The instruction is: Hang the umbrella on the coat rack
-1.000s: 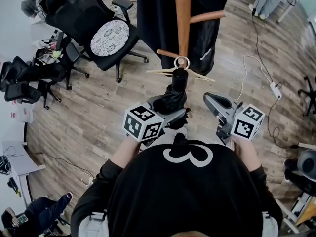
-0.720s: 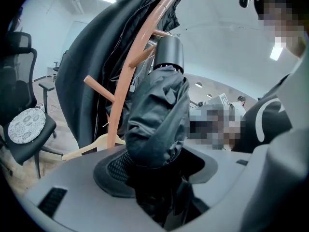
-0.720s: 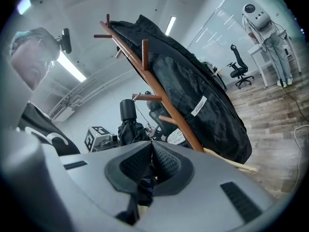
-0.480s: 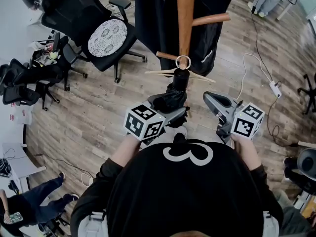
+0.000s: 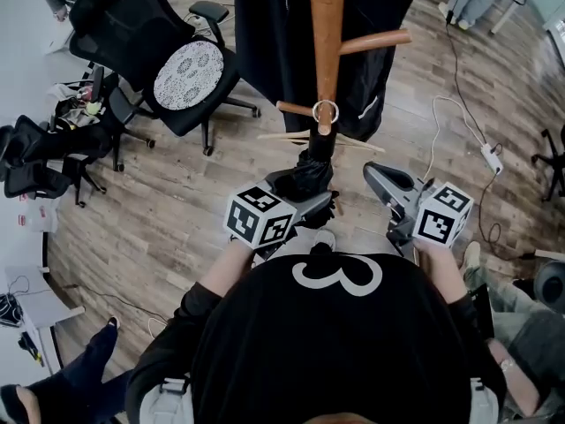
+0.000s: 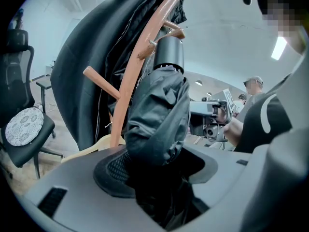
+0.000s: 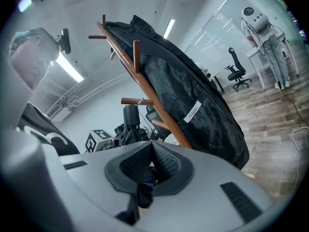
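Closest to the person's chest, the left gripper [image 5: 311, 200] is clamped around the folded black umbrella [image 5: 311, 171]; in the left gripper view its pads press into the bunched fabric of the umbrella [image 6: 159, 120], which stands upright out of the left gripper [image 6: 154, 174]. Beside it and apart from the umbrella, the right gripper [image 5: 389, 185] has its jaws drawn together at the tips, with a dark scrap showing in the gap below them that I cannot identify in the right gripper view [image 7: 150, 162]. Just beyond, the umbrella's cylindrical end points up at a short peg [image 5: 296, 109] of the wooden coat rack [image 5: 326, 34], and its thin metal loop [image 5: 325, 110] sits around that peg close to the pole. A pale wooden hanger [image 5: 357, 142] lies low against the rack behind the umbrella. A black coat [image 5: 274, 34] drapes over the rack. Farther off on the plank floor stand an office chair [image 5: 181, 64] to the left and a power strip [image 5: 491, 159] to the right.
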The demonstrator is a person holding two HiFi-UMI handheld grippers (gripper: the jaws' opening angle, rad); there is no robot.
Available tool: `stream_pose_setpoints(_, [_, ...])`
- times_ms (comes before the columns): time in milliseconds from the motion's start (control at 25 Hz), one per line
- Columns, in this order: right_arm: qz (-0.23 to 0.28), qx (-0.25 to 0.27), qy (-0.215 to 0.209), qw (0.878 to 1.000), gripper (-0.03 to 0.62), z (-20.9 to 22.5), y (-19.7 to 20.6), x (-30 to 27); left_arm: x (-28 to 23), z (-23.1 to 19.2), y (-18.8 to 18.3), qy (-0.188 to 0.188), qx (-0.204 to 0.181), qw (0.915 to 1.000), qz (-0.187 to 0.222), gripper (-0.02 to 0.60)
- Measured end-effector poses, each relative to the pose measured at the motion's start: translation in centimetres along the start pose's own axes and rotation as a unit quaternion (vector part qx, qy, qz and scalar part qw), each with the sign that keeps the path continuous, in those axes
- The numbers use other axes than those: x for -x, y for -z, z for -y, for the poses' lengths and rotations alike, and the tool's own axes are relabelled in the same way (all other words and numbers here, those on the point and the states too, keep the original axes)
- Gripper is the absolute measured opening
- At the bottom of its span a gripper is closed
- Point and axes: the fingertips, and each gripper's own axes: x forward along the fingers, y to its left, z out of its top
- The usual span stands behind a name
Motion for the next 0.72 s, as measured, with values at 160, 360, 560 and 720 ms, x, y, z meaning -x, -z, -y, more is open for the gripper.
stream_pose_setpoints(160, [0.003, -0.005, 0.007, 1.000, 0.028, 0.4, 0.0, 0.3, -0.5, -0.9, 0.1, -0.005, 0.004, 1.0000, -0.005, 0.265])
stream_pose_setpoints(360, [0.013, -0.004, 0.013, 1.000, 0.027, 0.9, -0.6, 0.8, -1.2, -1.7, 0.3, -0.008, 0.008, 0.9998, -0.015, 0.265])
stream_pose_setpoints(560, [0.028, 0.002, 0.025, 0.999, 0.027, 0.9, -1.1, 1.8, -1.9, -2.4, 0.4, -0.023, 0.000, 0.9996, -0.016, 0.265])
stream_pose_setpoints(720, [0.033, 0.004, 0.038, 0.999, 0.026, 0.9, -1.2, 2.4, -2.2, -3.4, 0.3, -0.030, -0.002, 0.9995, -0.010, 0.265])
